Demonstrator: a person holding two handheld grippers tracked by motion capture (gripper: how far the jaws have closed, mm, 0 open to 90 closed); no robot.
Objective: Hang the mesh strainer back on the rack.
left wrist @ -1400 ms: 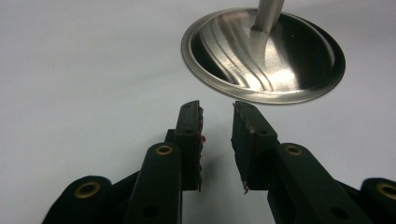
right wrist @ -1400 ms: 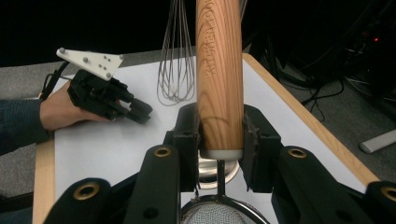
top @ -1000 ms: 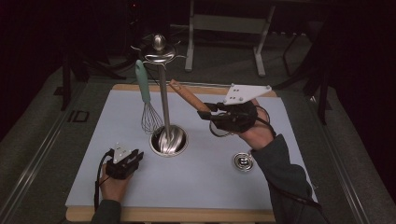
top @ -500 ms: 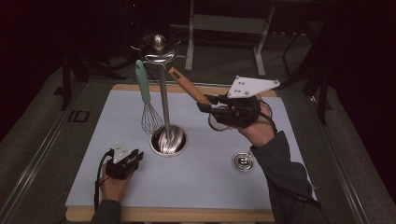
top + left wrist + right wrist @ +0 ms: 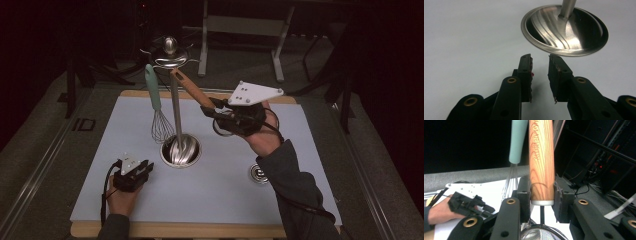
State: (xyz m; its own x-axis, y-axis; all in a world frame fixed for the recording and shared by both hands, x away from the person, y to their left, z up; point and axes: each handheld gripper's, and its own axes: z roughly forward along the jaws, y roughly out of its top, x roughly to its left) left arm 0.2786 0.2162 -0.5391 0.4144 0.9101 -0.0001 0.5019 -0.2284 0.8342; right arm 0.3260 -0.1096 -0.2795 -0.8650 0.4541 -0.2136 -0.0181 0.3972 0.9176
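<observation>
Dark surroundings frame a pale counter (image 5: 300,150). Right hand-held gripper (image 5: 212,107) is clamped on the strainer's wooden handle (image 5: 541,157) near its lower end, lifting it toward the steel rack (image 5: 172,55). It looks light, stiff and smooth, so grip firmly. Left hand-held gripper (image 5: 540,75) rests apart, empty.

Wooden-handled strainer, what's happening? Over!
Right gripper clamped on strainer's wooden handle, raised near stand top. Left gripper open, empty, beside stand base. Hanging whisk close by.
</observation>
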